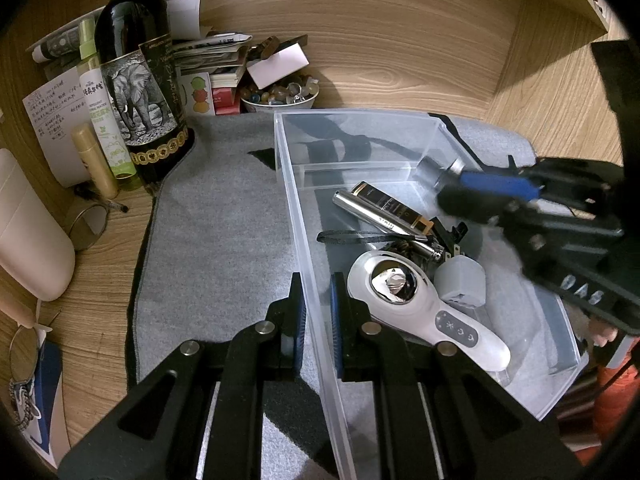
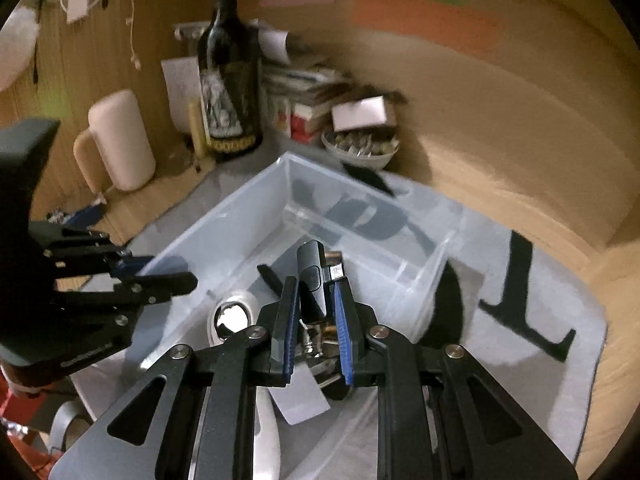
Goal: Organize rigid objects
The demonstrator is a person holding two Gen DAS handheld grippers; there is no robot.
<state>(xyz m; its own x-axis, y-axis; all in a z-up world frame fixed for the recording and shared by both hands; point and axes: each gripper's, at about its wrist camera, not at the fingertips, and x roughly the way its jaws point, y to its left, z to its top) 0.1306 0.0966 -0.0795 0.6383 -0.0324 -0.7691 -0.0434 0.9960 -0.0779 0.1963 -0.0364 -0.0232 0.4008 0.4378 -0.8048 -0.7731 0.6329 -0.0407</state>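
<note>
A clear plastic bin (image 1: 296,200) sits on a grey mat (image 1: 216,216). My left gripper (image 1: 318,284) straddles the bin's left wall, its jaws closed on the wall. Inside lie a white handheld device (image 1: 416,304), a silver tube (image 1: 380,216), a black-gold box (image 1: 394,202) and a grey plug (image 1: 460,280). My right gripper (image 2: 316,292) is shut on a dark slim cylindrical object (image 2: 312,276) and holds it above the bin (image 2: 240,208). The right gripper also shows in the left wrist view (image 1: 472,184), over the bin's right side.
A wine bottle (image 1: 140,72), a spray bottle (image 1: 102,116), a pale tube (image 1: 94,160) and a bowl of stones (image 1: 280,94) stand at the back with stacked papers (image 1: 212,56). A cream jug (image 2: 120,140) stands at the left. Wooden walls surround the desk.
</note>
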